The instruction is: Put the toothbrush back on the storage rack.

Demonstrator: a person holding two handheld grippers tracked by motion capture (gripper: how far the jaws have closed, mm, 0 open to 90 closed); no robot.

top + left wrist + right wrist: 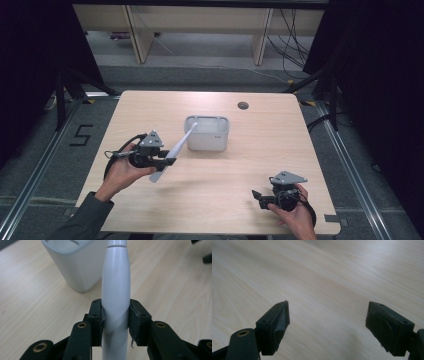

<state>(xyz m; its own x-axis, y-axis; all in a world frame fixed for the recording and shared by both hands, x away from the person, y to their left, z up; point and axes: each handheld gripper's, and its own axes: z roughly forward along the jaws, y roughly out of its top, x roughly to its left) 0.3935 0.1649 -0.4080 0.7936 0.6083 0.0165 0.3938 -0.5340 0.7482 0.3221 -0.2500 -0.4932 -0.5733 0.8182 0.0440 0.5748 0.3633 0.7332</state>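
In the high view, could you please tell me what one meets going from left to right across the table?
Left gripper shut on the white toothbrush → grey holder → small round hole in the table → right gripper, open above bare wood.

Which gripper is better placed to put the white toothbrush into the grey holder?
Left. The left gripper is shut on the white toothbrush, its head already at the grey holder rim. The right gripper is open, holds nothing and sits farther off.

Pale wood table (pixel 150 107); grey carpet floor (pixel 210 75); wooden furniture legs (pixel 139 35); loose cables (pixel 292 42).
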